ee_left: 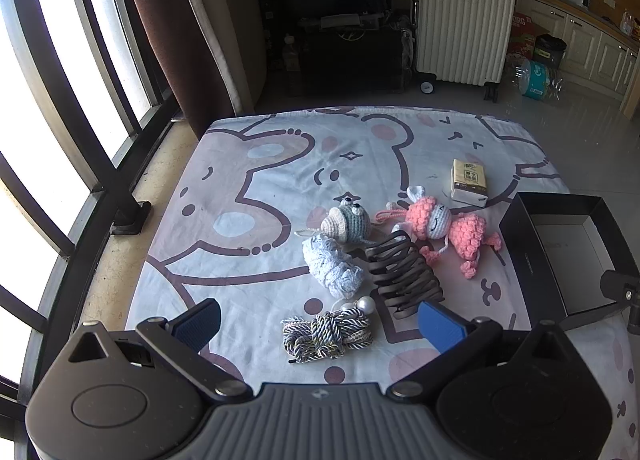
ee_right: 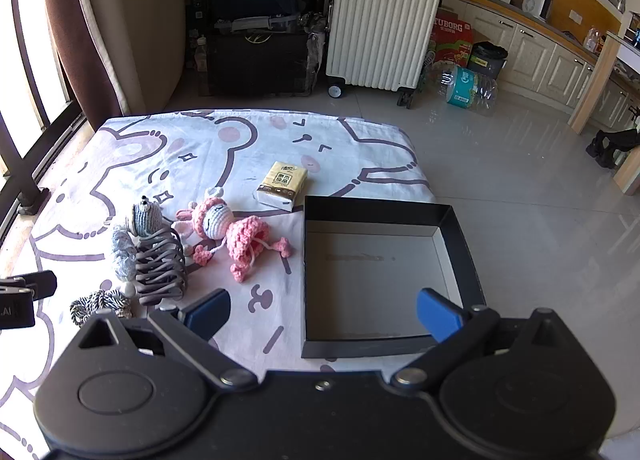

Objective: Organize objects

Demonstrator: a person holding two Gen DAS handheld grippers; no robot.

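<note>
The toys lie in a little bunch on the cartoon bear cloth (ee_left: 248,164). The pink doll (ee_left: 444,228) lies flat, and the black box (ee_right: 460,236) sits to its right, a bit apart. In the left wrist view the box is cut off by the edge of the picture and by part of the other gripper, so only its near-left corner shows. The right wrist view shows the whole inside of the box, but the blue pad covers its near right corner.

A gray knit animal (ee_left: 348,220) sits left of the doll. A pale blue knit bundle (ee_left: 332,264) lies just near of it. A dark hair clip (ee_left: 404,272) with many teeth sits beside the bundle. In the right wrist view the clip hides most of the bundle and the lower part of the gray animal. A knotted rope charm (ee_left: 328,334) with white beads lies nearest. Its small parts are hard to make out.

A yellow tissue pack (ee_right: 284,182) lies farther back, apart from the rest. Its print is too small to read.

The left gripper (ee_left: 320,326) hangs over the rope charm with its jaws spread wide, holding nothing. The right gripper (ee_right: 324,314) hangs over the near edge of the box, jaws spread wide too.

A white suitcase (ee_right: 380,20) stands on the floor far behind.
</note>
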